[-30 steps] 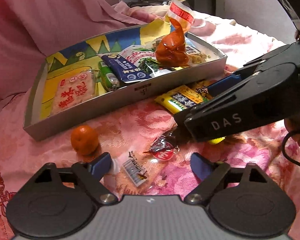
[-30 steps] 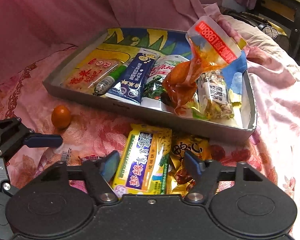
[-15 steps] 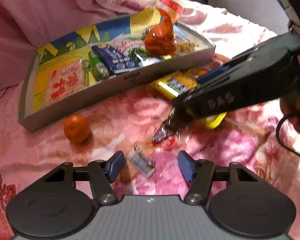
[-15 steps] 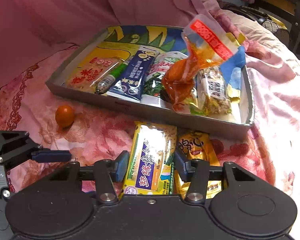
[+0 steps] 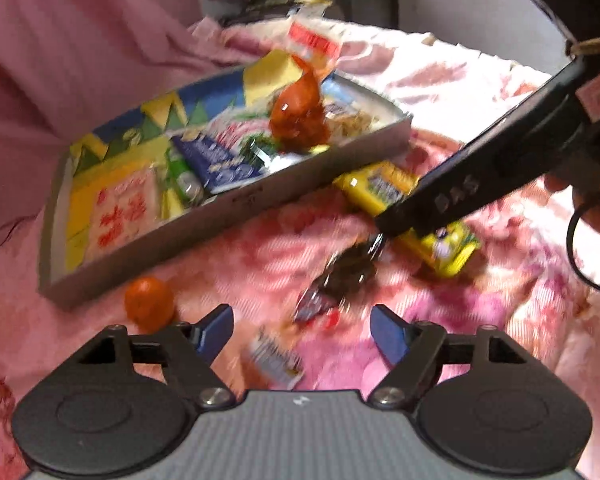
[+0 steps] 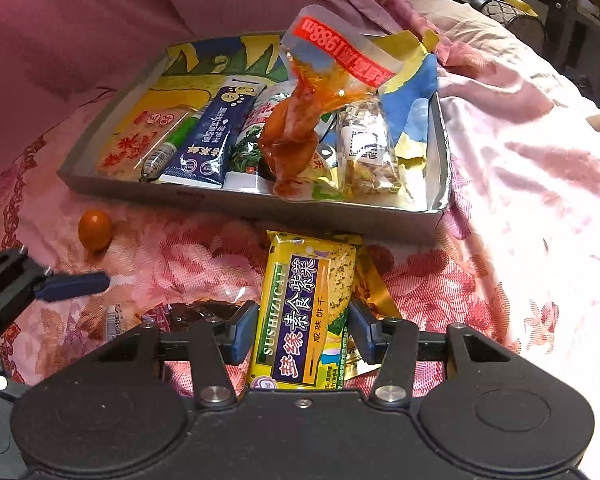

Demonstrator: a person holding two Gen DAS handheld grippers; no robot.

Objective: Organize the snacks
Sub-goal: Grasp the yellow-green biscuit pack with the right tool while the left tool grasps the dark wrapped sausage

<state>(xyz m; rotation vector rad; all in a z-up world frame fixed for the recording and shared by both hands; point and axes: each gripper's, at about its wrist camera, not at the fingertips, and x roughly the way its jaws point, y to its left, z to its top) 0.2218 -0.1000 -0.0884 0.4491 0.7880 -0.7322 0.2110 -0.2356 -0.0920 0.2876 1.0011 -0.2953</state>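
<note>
Yellow biscuit packet [image 6: 304,316] with purple label, clamped in right gripper [image 6: 302,334].

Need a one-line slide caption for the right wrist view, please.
Right gripper clamps the yellow seaweed cracker pack on the pink floral bedspread, just short of the snack-filled tray.

Sits far on the bedspread [image 6: 520,280]: tray [image 6: 236,206] holding snack packets. Lies near of it: biscuit pack [image 6: 300,312], with mandarin [image 6: 95,230] left.

My right gripper [image 6: 303,332] points steeply down, jaws narrowed onto a packet; my left gripper [image 5: 302,330], jaws just reopening, stands wide, holding nothing.
</note>
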